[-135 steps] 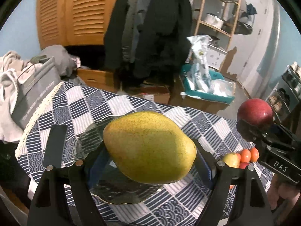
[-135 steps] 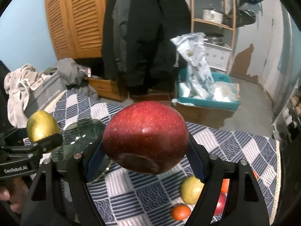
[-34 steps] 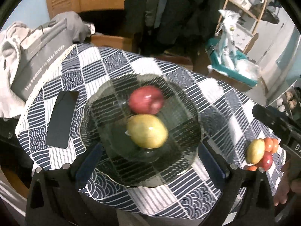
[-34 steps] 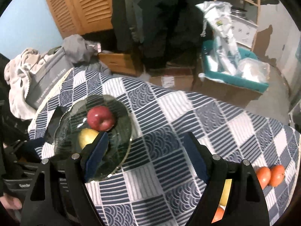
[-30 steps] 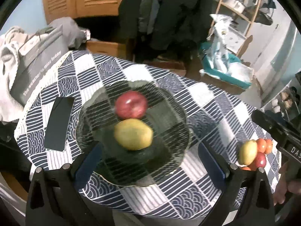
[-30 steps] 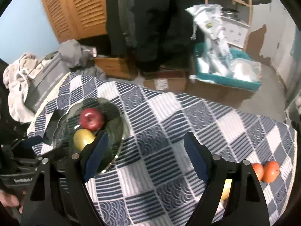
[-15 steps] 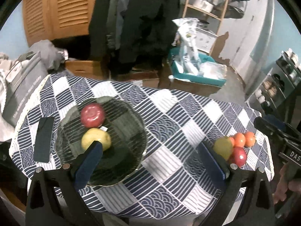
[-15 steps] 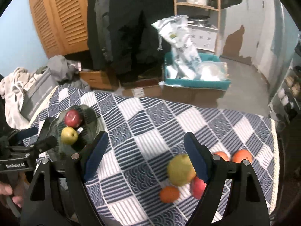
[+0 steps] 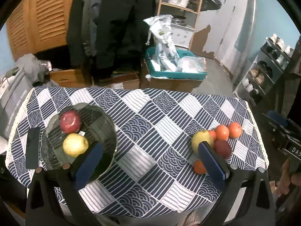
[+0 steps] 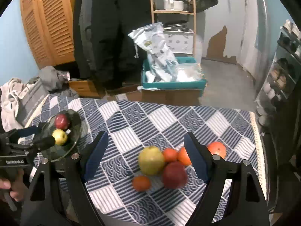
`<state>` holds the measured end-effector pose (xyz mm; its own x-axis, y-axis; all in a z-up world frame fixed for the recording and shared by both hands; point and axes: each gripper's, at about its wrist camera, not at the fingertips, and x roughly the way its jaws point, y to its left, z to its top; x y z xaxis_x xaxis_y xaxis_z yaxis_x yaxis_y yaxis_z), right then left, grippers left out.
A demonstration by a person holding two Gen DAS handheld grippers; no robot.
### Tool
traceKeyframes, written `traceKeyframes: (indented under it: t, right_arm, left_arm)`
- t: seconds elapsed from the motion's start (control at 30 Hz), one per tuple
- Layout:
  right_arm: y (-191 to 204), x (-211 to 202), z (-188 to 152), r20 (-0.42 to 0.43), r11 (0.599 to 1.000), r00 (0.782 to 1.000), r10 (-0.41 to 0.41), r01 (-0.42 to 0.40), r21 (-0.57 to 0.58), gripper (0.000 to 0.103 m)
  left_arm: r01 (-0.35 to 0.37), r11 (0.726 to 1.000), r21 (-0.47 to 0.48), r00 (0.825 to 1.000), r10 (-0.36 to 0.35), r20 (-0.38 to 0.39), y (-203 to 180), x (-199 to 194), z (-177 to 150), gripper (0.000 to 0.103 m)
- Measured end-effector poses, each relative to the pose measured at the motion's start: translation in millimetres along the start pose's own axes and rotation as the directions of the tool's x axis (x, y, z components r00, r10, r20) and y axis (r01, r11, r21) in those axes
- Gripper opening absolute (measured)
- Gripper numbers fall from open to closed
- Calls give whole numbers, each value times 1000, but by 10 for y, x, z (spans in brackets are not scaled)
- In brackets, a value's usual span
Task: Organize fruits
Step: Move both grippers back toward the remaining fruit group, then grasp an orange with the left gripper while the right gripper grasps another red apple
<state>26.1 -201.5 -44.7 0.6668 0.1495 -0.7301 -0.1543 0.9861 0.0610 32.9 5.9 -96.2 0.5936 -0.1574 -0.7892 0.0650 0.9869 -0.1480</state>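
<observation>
My jaws released, both grippers hover; the red round apple (image 10: 174,175) at six o'clock awaits the clear glass plate (image 9: 105,124).

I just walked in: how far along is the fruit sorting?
Done: a red apple and a yellow pear sit on the glass plate. In hand: nothing, both jaws open. Left: the fruit pile on the tablecloth.

Dark coats (image 10: 111,32) hang beside louvred wooden doors (image 10: 47,22); a teal crate (image 10: 173,83) of plastic bags sits on cardboard boxes beyond the checked tablecloth (image 10: 169,124).
</observation>
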Motion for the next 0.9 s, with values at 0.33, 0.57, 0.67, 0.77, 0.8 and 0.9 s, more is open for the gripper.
traceKeyframes:
  t: [0.33, 0.57, 0.67, 0.77, 0.8, 0.9]
  right_arm:
    - [-327, 6, -169, -18, 998, 998, -60, 60, -2, 83]
    - [-479, 312, -325, -109, 998, 993, -45, 49, 28, 83]
    - [-491, 472, -375, -152, 998, 987, -42, 48, 30, 83]
    - [-490, 607, -435, -187, 999, 982, -40, 46, 27, 83]
    - [-494, 650, -452, -198, 998, 979, -45, 51, 25, 83]
    - [-523, 813, -524, -239, 998, 970, -48, 57, 32, 83]
  left_arm:
    - [18, 997, 69, 999, -16, -35, -366, 183, -15, 102]
    - [23, 995, 101, 996, -15, -83, -512, 420, -81, 102]
    - [17, 994, 111, 995, -6, -95, -550, 534, -94, 102]
    - [11, 993, 117, 994, 1, -106, -561, 654, -105, 102]
    - [8, 993, 116, 994, 5, -111, -562, 696, -111, 102]
    - [14, 994, 105, 990, 1, -138, -553, 830, -139, 102]
